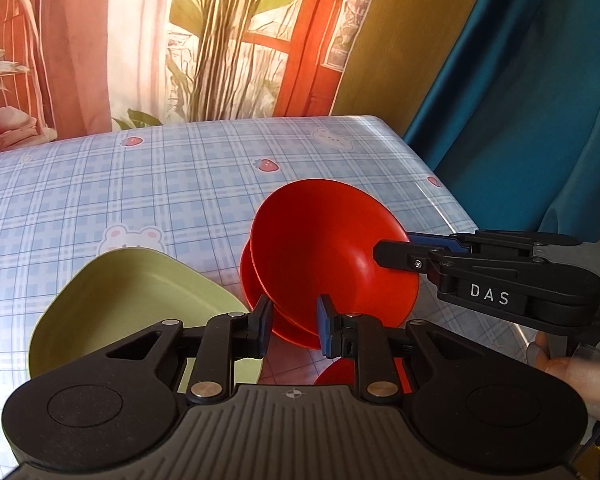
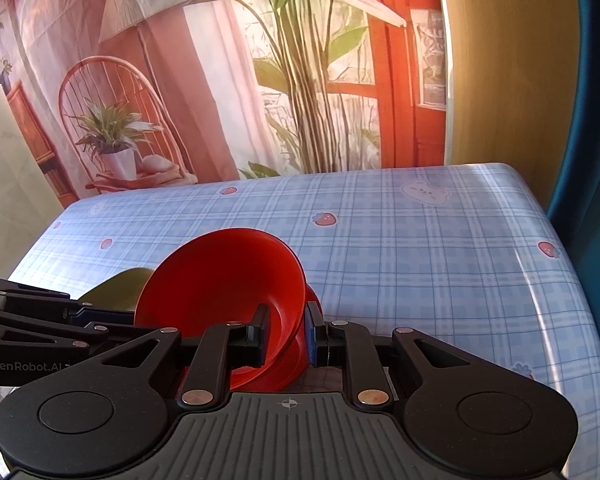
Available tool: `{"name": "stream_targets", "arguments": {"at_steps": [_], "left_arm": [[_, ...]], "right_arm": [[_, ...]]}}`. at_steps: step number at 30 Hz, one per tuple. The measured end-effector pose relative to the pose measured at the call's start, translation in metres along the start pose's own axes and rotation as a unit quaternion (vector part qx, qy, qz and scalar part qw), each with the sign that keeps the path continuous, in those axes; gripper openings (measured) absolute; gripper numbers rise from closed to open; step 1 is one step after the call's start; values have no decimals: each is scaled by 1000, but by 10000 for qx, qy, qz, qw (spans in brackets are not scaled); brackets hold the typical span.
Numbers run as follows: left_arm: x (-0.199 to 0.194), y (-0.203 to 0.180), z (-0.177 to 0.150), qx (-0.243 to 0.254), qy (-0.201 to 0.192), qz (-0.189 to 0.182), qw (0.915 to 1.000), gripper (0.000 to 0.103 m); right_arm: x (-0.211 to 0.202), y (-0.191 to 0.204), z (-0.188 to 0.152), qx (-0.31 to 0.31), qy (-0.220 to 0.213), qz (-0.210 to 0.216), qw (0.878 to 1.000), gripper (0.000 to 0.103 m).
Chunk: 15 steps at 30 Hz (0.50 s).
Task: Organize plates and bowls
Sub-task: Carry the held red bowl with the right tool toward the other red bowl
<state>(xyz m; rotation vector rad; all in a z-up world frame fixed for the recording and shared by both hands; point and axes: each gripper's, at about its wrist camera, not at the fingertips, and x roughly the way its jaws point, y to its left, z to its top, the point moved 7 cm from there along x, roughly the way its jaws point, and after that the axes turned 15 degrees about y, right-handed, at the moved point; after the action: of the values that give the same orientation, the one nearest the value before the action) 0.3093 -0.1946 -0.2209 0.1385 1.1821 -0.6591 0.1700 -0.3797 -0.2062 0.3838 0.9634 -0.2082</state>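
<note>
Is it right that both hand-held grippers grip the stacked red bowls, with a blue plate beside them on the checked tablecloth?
Not quite: the plate is green, not blue, as the left wrist view shows. The rest holds: the left hand-held gripper and right hand-held gripper grip the red bowls over the checked tablecloth.

Smooth, satin-finish plastic on the red bowls (image 1: 332,248), faintly sheened. Matt, smooth plastic on the green dish (image 1: 136,300). Glossy plastic-looking checked cover over the bench (image 2: 420,248), streaked with glare. Matt black plastic, ribbed grey casing and shiny metal pins on the left hand-held gripper (image 1: 291,324).
</note>
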Motion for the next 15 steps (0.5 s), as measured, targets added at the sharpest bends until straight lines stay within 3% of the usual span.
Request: {"name": "stream_targets", "arguments": {"at_steps": [10,15], "left_arm": [[9,-2,-1,35,63,53,10000,24],[6,-3,-2,30,33,166,9999,36]], "right_arm": [[12,-10,-5,83,75,0,9999,17],[11,-11,-7,115,50,-45,9999,22]]}}
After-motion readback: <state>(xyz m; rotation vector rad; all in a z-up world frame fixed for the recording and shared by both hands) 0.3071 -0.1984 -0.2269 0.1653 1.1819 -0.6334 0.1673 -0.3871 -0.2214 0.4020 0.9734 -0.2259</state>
